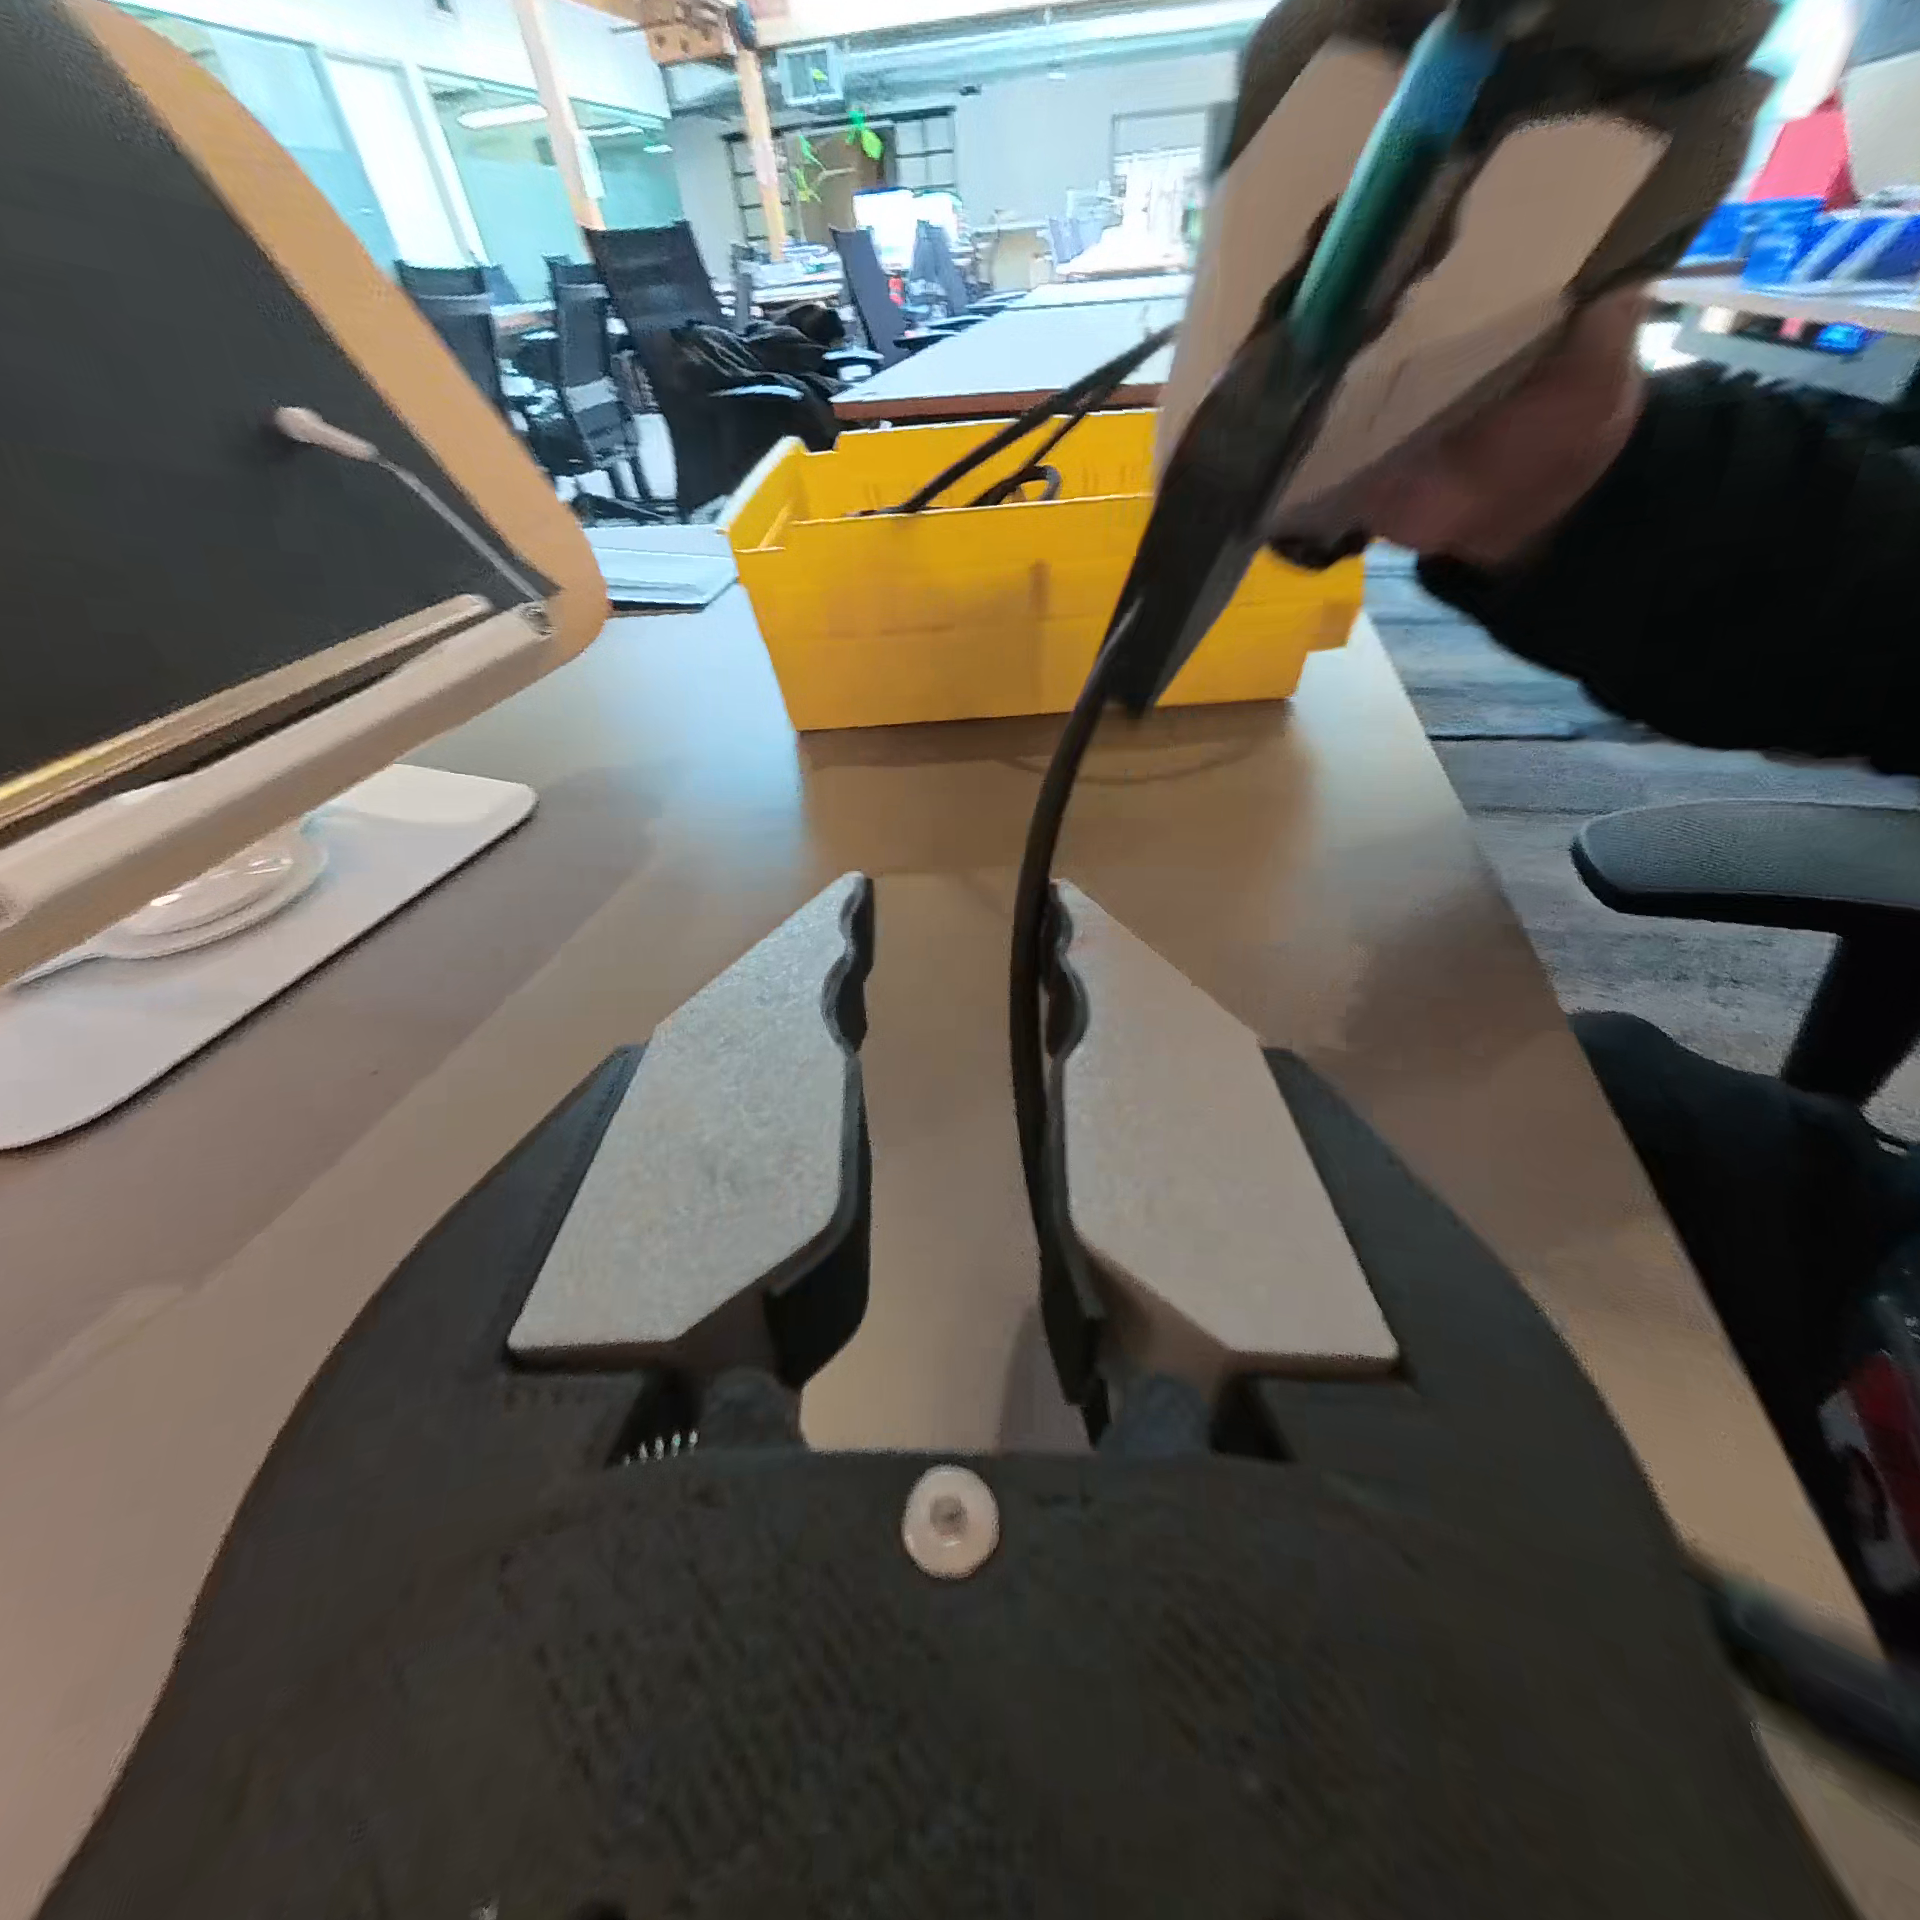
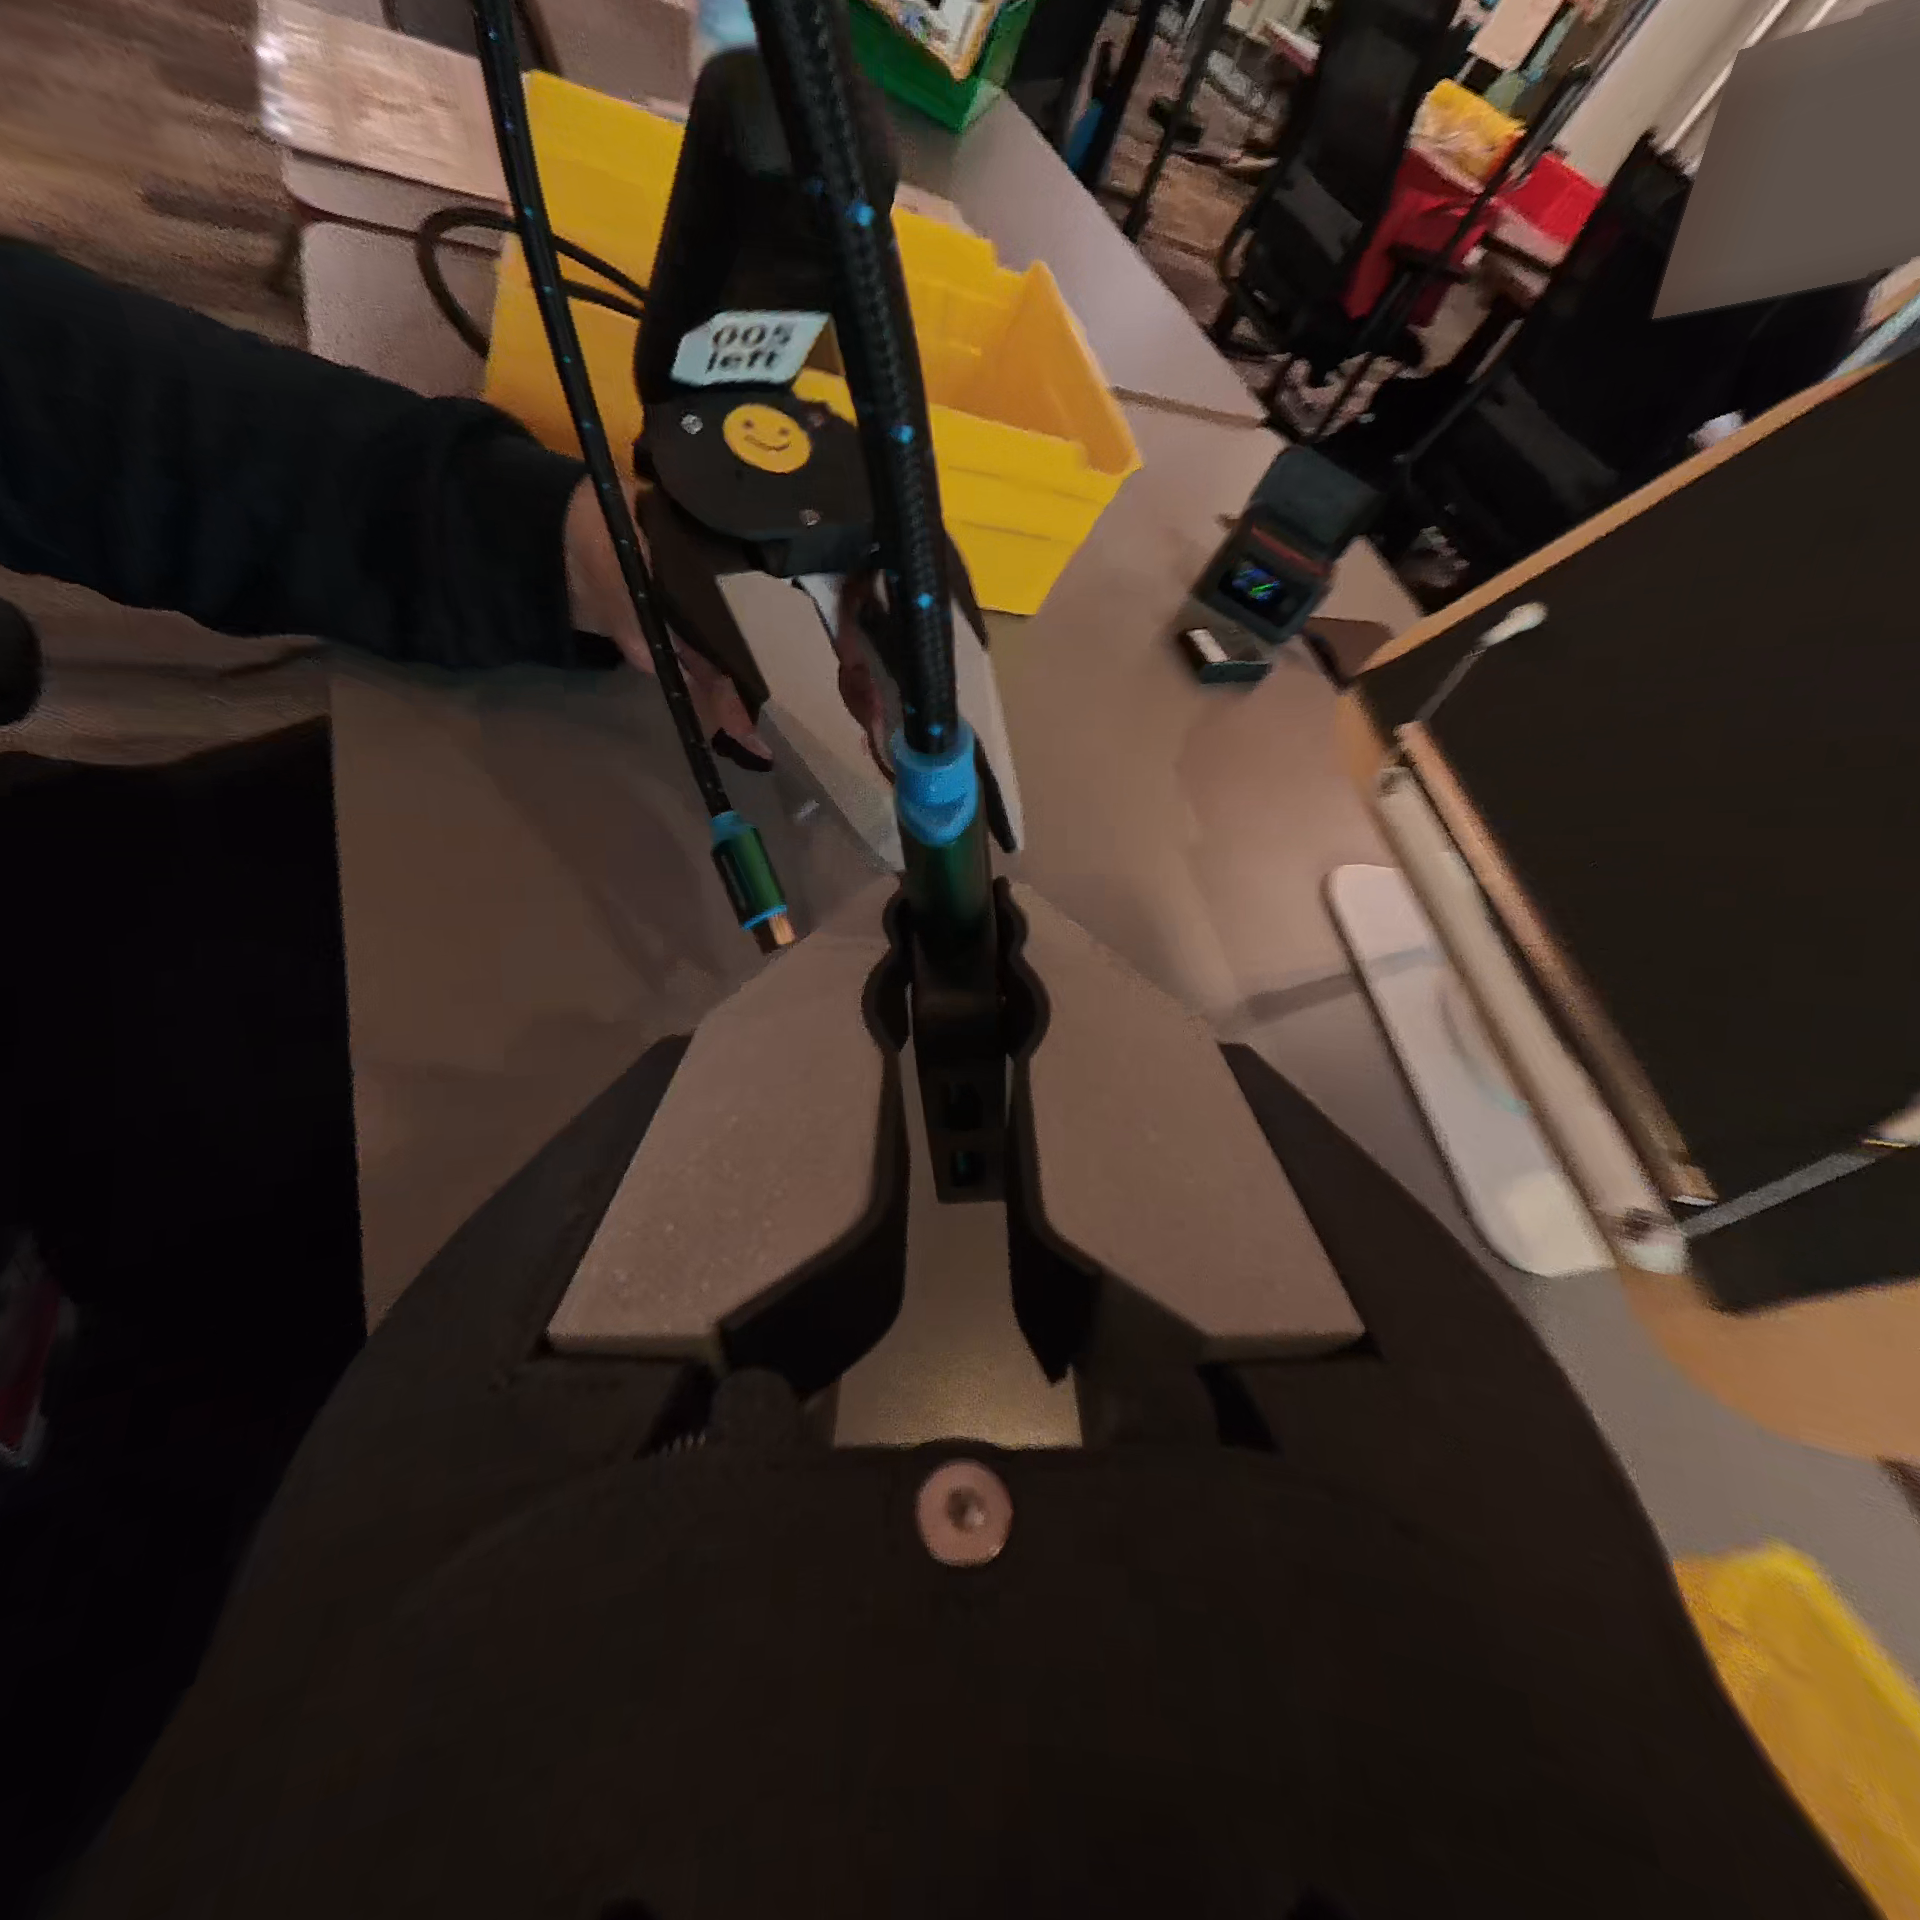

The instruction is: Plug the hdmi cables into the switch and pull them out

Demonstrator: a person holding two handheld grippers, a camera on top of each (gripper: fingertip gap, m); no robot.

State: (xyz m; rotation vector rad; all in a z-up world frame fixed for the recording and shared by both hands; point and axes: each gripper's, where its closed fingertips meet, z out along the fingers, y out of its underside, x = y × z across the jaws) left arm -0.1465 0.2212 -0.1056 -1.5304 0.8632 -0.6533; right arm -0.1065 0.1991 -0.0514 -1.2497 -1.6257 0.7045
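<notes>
My right gripper (image 2: 951, 925) is shut on a small black switch (image 2: 961, 1091), held above the table. A blue-collared HDMI plug (image 2: 938, 800) on a black braided cable sits in the switch's front end. That cable (image 1: 1029, 987) runs between the fingers of my left gripper (image 1: 961, 914), which is open, and lies against its right finger. A second braided cable hangs beside them, its plug (image 2: 750, 883) free in the air. The left gripper (image 2: 904, 769) faces the right one closely. The right gripper (image 1: 1143, 686) shows at the upper right of the left wrist view.
A yellow bin (image 1: 935, 623) holding black cables stands on the brown table (image 1: 675, 831) behind the grippers. A monitor (image 1: 156, 416) on a white base (image 1: 260, 935) stands at one side. A small device with a lit screen (image 2: 1257, 592) sits near the bin. An office chair (image 1: 1766, 862) is beside the table. My hands' fingertips stand some 8 cm from each other.
</notes>
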